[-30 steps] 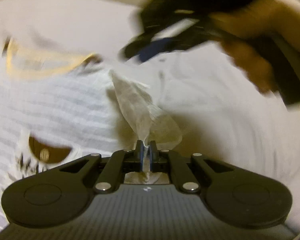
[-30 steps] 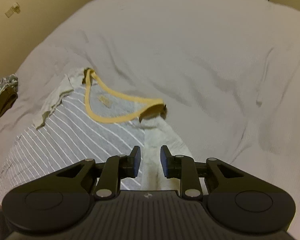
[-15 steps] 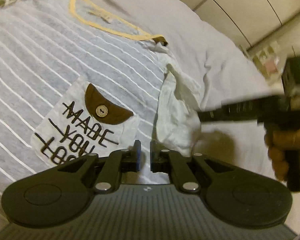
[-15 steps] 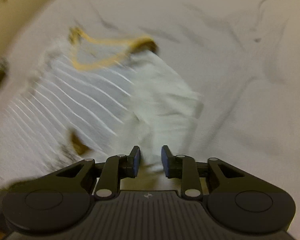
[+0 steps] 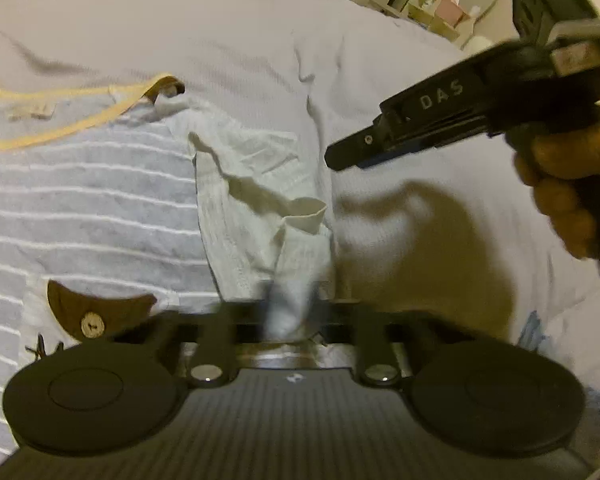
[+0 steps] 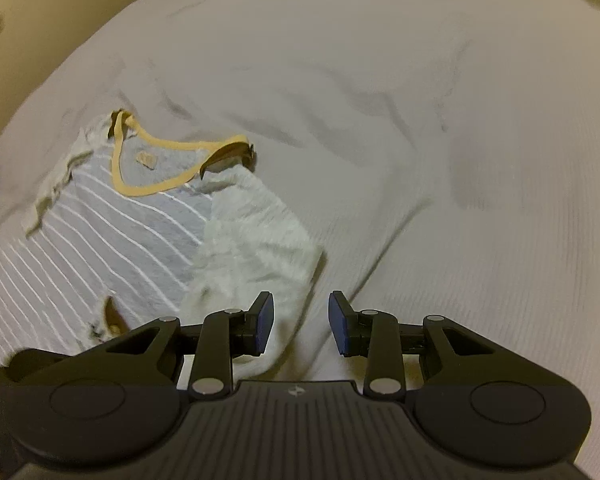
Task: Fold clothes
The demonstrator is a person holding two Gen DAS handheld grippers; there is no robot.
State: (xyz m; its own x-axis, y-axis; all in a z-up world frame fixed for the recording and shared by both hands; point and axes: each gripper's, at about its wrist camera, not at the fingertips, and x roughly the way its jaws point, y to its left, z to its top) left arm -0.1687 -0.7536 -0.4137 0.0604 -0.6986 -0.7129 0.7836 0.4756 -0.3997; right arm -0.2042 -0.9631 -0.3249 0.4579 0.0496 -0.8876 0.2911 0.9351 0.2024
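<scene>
We see a grey shirt [image 6: 112,236] with thin white stripes and a yellow neckband lying flat on the bed [image 6: 440,128]. Since half a second ago, our left tool [image 5: 290,314], then empty, has moved onto the cream ribbed sleeve [image 5: 260,200]; it is blurred, but seems to pinch the sleeve's cuff. The sleeve fold looks underway. Our right tool [image 6: 300,330] has spread its blue pads apart, holding nothing, beside the sleeve. The bedcover is soft and wrinkled.

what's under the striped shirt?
The grey white-striped shirt with a yellow neckline lies spread on a pale quilted bed cover, which shows all around it. Its cream sleeve lies crumpled at the shirt's edge. Anything beneath the shirt body is covered.
</scene>
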